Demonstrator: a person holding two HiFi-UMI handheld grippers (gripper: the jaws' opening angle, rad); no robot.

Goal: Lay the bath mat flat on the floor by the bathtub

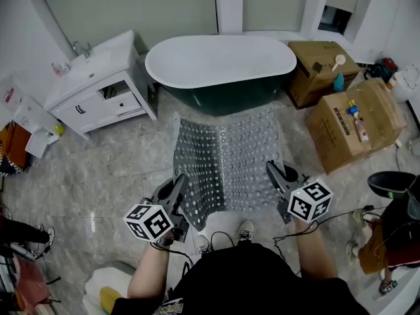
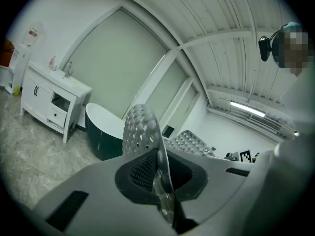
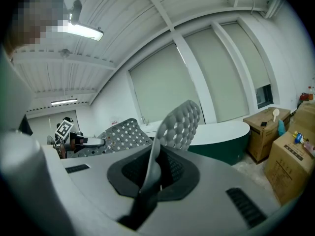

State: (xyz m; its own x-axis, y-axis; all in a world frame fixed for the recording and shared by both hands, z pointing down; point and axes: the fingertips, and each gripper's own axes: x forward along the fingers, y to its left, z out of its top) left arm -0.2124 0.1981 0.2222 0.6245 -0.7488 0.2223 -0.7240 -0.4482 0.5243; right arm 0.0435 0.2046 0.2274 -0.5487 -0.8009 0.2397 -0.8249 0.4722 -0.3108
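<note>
A grey perforated bath mat (image 1: 226,159) hangs stretched in the air in front of the dark green bathtub (image 1: 220,71), its far edge drooping toward the tub's base. My left gripper (image 1: 178,190) is shut on the mat's near left corner, and my right gripper (image 1: 274,173) is shut on its near right corner. In the left gripper view the mat (image 2: 142,132) runs edge-on between the jaws of my left gripper (image 2: 160,173). The right gripper view shows the mat (image 3: 178,124) pinched the same way by my right gripper (image 3: 153,173).
A white vanity with sink (image 1: 98,84) stands left of the tub. Cardboard boxes (image 1: 351,120) with small items sit at the right. A cable (image 1: 351,212) trails over the marble floor (image 1: 111,176). My feet (image 1: 244,231) are just behind the mat.
</note>
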